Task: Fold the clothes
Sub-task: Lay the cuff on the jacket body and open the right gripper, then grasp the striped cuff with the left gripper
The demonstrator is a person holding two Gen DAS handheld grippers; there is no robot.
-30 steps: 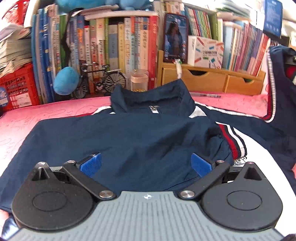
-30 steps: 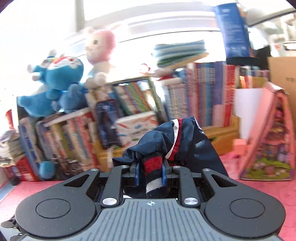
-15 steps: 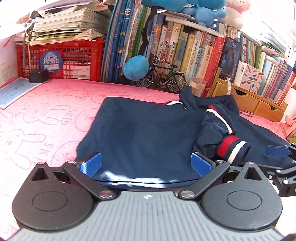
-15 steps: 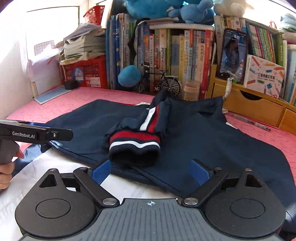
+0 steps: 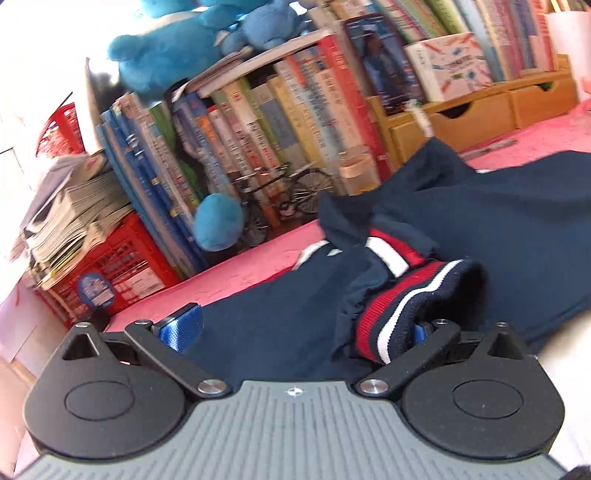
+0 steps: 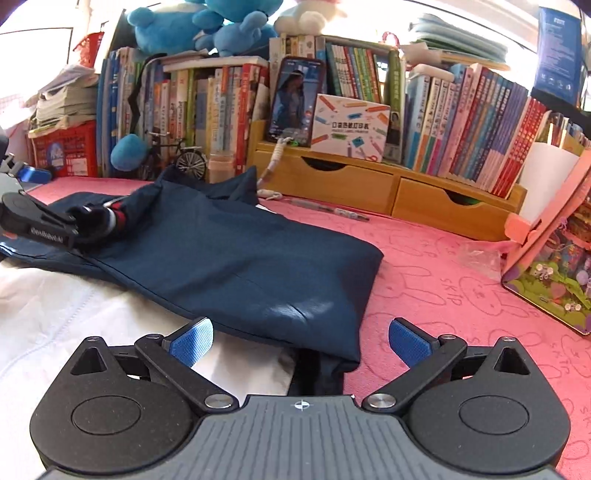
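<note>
Navy jacket (image 6: 229,258) hem edge between opening right gripper (image 6: 301,341) pads, left gripper (image 5: 301,328) splayed, pink tabletop (image 6: 443,288) bare alongside

We are seeing the jacket (image 6: 229,258) lying on the mat (image 6: 443,295), its cuff (image 5: 410,306) resting on top of it between our left gripper's (image 5: 299,328) fingers. The books (image 6: 221,110) are standing behind the jacket, plush toys (image 6: 207,26) sitting on them, the model bicycle (image 6: 173,155) before them. The wooden drawers (image 6: 369,181) are sitting behind-right, the crate (image 6: 62,151) far left. Our right gripper (image 6: 299,341) is hovering at the jacket's near corner.
</note>
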